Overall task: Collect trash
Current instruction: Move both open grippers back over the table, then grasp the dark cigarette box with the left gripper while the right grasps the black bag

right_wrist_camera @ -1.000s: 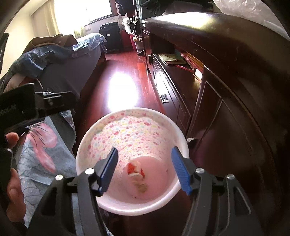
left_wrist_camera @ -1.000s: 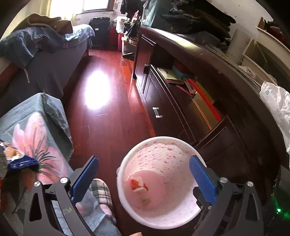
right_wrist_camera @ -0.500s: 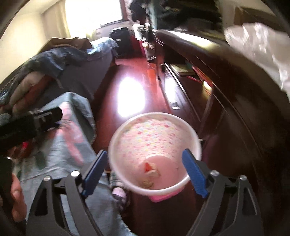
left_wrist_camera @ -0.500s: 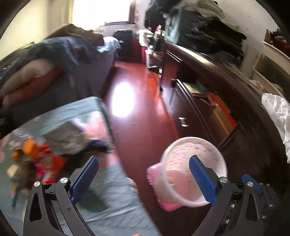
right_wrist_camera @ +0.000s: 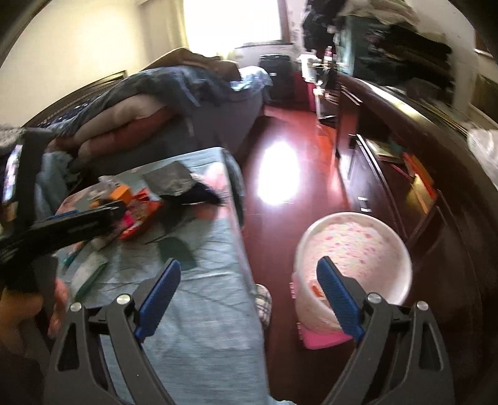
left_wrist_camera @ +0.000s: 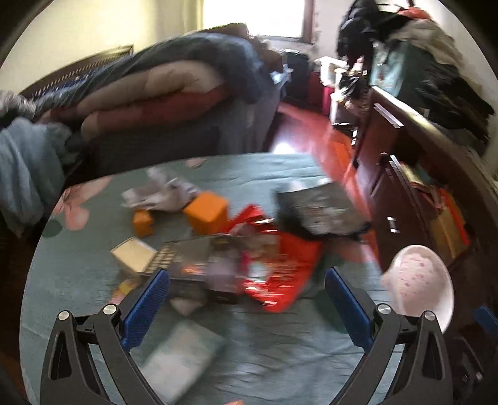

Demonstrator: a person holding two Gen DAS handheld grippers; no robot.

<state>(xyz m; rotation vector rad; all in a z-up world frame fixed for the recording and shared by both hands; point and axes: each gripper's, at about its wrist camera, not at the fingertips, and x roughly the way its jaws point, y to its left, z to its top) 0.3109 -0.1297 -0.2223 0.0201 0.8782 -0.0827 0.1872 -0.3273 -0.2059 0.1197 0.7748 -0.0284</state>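
Pink bin (left_wrist_camera: pixel 418 278) now sits right of the wide, empty left claw (left_wrist_camera: pixel 247 303); right claw (right_wrist_camera: pixel 247 291) opening, empty.

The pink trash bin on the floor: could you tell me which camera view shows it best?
The right wrist view: the pink trash bin shows its whole rim and inside, with scraps at the bottom. The left wrist view catches it only blurred at the right edge.

floor (right_wrist_camera: pixel 280 224): red wood (sun glare) | window (right_wrist_camera: pixel 230 21): bright | cabinet (right_wrist_camera: pixel 435 174): dark
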